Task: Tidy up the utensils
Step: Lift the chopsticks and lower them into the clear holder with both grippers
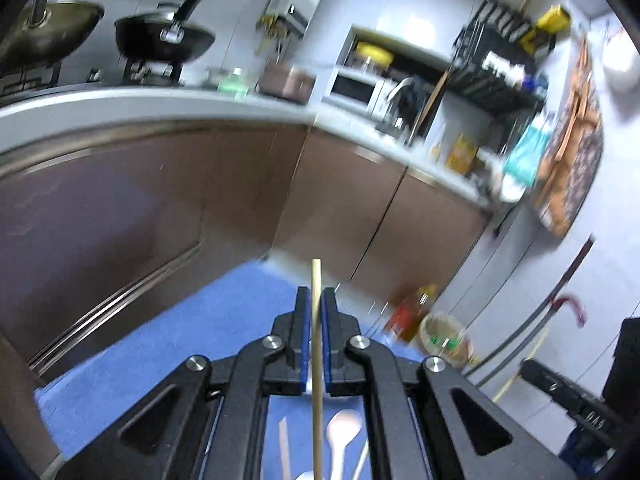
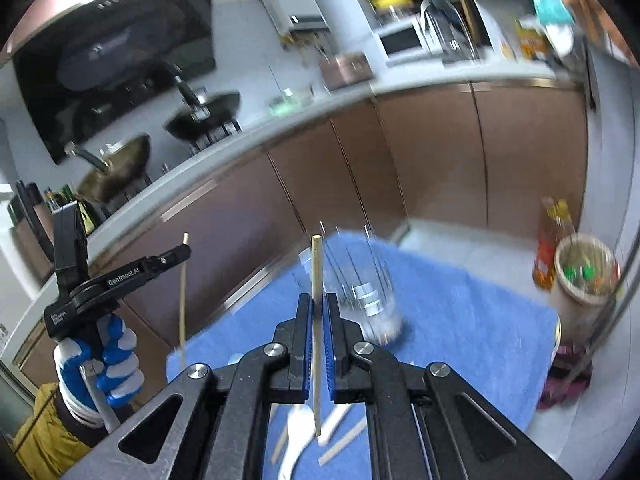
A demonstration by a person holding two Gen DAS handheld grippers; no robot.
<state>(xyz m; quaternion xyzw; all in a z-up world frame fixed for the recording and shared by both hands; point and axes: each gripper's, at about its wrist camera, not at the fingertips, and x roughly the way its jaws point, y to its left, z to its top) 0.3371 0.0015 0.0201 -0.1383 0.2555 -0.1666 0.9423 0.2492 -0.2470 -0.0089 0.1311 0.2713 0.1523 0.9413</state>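
My left gripper (image 1: 316, 294) is shut on a pale wooden chopstick (image 1: 317, 360) held upright above the blue cloth (image 1: 160, 360). My right gripper (image 2: 317, 300) is shut on a second wooden chopstick (image 2: 316, 320), also upright. The left gripper (image 2: 182, 246) shows in the right wrist view at the left, with its chopstick (image 2: 183, 300) hanging from it. A clear glass cup (image 2: 360, 292) stands on the blue cloth (image 2: 460, 320) just ahead of the right gripper. White spoons (image 2: 298, 436) and more chopsticks (image 2: 344, 446) lie on the cloth below. A spoon (image 1: 342, 436) shows under the left gripper.
Brown cabinets (image 2: 400, 168) under a grey counter (image 1: 160, 100) run behind the table. Pans (image 1: 164, 38) sit on the stove. A red bottle (image 2: 550, 240) and a bin (image 2: 586, 276) stand on the floor at the right.
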